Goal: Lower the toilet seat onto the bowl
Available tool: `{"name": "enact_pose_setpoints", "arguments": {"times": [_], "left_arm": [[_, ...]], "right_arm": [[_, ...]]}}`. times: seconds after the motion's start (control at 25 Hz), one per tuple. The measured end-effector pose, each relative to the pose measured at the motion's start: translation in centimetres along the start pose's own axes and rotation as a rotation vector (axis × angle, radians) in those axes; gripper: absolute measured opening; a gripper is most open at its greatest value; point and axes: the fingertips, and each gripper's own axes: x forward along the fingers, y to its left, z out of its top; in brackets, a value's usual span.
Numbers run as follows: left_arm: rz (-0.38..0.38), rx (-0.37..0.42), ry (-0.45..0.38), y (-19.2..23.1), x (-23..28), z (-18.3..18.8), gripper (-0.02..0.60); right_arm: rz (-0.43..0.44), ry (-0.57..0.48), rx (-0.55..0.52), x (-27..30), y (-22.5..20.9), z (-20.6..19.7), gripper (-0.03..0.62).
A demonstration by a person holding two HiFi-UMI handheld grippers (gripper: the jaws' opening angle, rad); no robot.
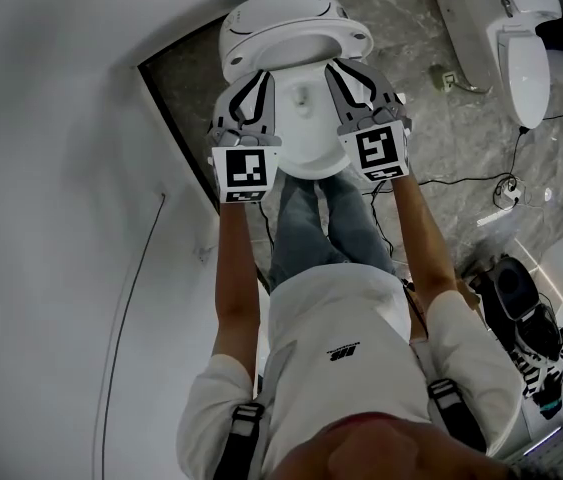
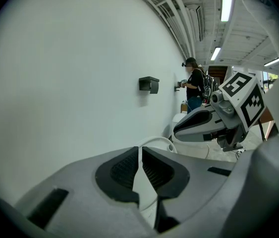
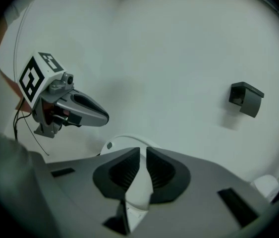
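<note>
White moulded plastic, the toilet seat (image 1: 302, 128) appears part-raised over the bowl (image 1: 291, 30) at the far end. It looks stiff, fairly light and smooth enough to slip. The left gripper (image 1: 253, 93) and the right gripper (image 1: 346, 80) each pinch one side edge, a sound hold near the free end. The wall (image 1: 61, 168) runs close on the left. The floor (image 1: 431, 128) on the right is open, bar cables. Released early, the seat would likely slam.

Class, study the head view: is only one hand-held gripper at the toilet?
No: the left hand-held gripper and the right hand-held gripper sit on either side of the toilet.
</note>
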Motion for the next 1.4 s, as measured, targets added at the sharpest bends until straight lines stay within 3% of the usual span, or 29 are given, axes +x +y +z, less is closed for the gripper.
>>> {"name": "enact_pose_setpoints", "arguments": {"times": [0.72, 0.84, 1.4], "left_arm": [[-0.004, 0.021, 0.067, 1.9, 3.7, -2.6, 0.031], [-0.008, 0.023, 0.08, 1.8, 4.1, -3.2, 0.031], [-0.013, 0.028, 0.092, 1.8, 5.4, -3.0, 0.032]], "right_arm": [[-0.008, 0.073, -0.057, 4.3, -2.4, -1.8, 0.037], [-0.013, 0.08, -0.07, 5.0, -2.7, -2.0, 0.092], [-0.019, 0.095, -0.161, 7.3, -4.5, -2.4, 0.127]]}}
